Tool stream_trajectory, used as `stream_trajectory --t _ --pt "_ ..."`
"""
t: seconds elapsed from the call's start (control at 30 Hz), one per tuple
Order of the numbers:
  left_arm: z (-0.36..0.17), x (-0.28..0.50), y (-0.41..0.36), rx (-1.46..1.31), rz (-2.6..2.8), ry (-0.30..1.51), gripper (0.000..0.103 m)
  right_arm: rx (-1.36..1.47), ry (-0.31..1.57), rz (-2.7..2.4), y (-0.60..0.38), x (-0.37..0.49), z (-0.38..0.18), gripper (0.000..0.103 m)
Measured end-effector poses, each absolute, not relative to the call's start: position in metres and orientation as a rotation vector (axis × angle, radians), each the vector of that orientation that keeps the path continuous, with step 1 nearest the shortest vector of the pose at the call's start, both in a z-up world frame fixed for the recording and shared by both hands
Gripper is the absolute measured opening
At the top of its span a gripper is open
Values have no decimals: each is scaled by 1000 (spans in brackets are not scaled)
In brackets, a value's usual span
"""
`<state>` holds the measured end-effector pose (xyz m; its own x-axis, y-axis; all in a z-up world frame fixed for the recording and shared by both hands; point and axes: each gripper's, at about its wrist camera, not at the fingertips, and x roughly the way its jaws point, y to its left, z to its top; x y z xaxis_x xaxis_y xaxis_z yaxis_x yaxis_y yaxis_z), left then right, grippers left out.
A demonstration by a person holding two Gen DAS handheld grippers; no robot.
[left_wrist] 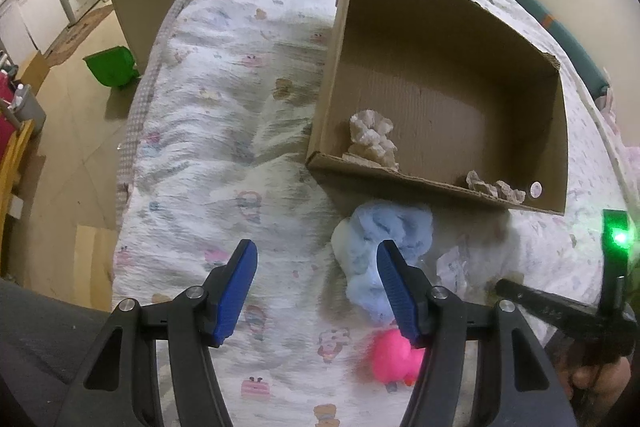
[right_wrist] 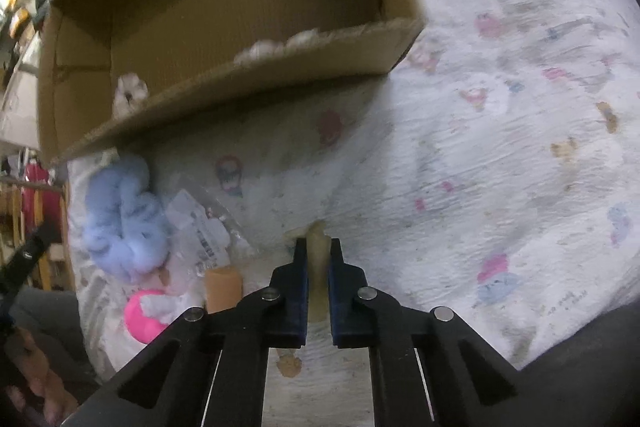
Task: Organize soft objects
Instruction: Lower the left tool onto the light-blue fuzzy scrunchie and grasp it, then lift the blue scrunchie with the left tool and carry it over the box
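The left gripper [left_wrist: 316, 259] has its blue fingers wide apart over the bed cover [left_wrist: 224, 131], with nothing between them. The right gripper [right_wrist: 318, 259] is squeezed tight on a thin cream soft piece [right_wrist: 318, 267], just above the cover. A fluffy blue toy [left_wrist: 376, 247] lies just beside the near wall of the cardboard box [left_wrist: 436, 187]. A pink toy [left_wrist: 394, 359] sits near it. Two pale fluffy lumps [left_wrist: 372, 139] are already inside the box, close to its near wall
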<state>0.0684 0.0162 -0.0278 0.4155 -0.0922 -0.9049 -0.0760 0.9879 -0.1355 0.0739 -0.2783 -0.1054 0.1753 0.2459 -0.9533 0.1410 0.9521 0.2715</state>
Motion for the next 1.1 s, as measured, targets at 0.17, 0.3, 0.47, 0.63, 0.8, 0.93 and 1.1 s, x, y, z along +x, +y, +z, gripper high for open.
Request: stream_trajectory --t 0.17,0.3,0.47,0.63,0.8,0.93,1.1 --pt "-39 72 8 -197 -72 1203 72 390 1234 146 -281 63 -69 10" --pt "-52 78 -18 -130 -133 1255 73 420 1201 158 -284 63 -63 10" --pt "-77 87 -44 -48 -140 1297 73 427 1219 153 -294 64 -65 10" --pt "-87 94 -60 6 -133 1290 73 406 1226 155 -286 64 -68 10" --pt "-95 102 -68 45 -121 1293 72 386 1231 152 -283 66 -70 10" --pt "-102 104 -65 54 -87 1304 42 372 1229 159 -279 67 -70 10" --pt "-97 103 -47 -12 -81 1297 27 353 1224 168 -274 68 -69 10"
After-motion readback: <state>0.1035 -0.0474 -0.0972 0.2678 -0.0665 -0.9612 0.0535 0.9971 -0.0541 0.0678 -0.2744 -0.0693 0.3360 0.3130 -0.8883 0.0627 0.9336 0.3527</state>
